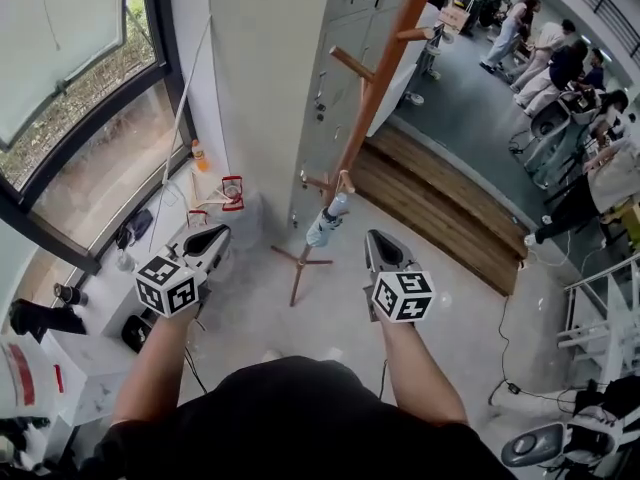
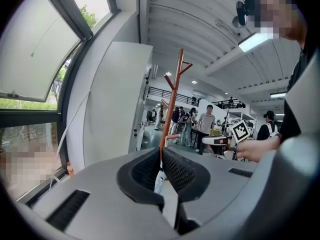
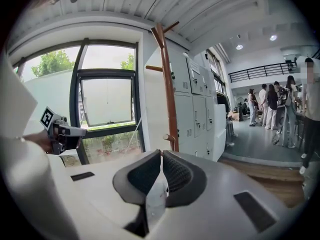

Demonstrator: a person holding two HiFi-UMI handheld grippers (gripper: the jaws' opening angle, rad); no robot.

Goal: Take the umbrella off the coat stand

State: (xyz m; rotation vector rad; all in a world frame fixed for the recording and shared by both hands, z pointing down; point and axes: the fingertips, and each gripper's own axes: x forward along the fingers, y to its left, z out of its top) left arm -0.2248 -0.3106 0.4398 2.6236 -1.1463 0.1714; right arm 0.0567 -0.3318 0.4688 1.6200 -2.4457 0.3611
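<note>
A tall orange-brown wooden coat stand (image 1: 365, 108) rises from its tripod foot on the pale floor; it also shows ahead in both gripper views (image 2: 172, 104) (image 3: 169, 94). A folded pale-blue umbrella (image 1: 326, 225) hangs from a low peg on the stand, and I glimpse it past the left jaws (image 2: 159, 180). My left gripper (image 1: 222, 232) is held out to the left of the umbrella, well apart from it, with its jaws together and empty (image 2: 161, 150). My right gripper (image 1: 378, 236) is just right of the umbrella, not touching it, shut and empty (image 3: 161, 153).
Grey lockers (image 1: 350, 28) stand right behind the stand. A large window (image 1: 80, 118) fills the left, with a small bottle (image 1: 200, 155) on the sill and a white table (image 1: 90, 358) below. A wooden step (image 1: 440, 208) and several people (image 1: 560, 68) are at right.
</note>
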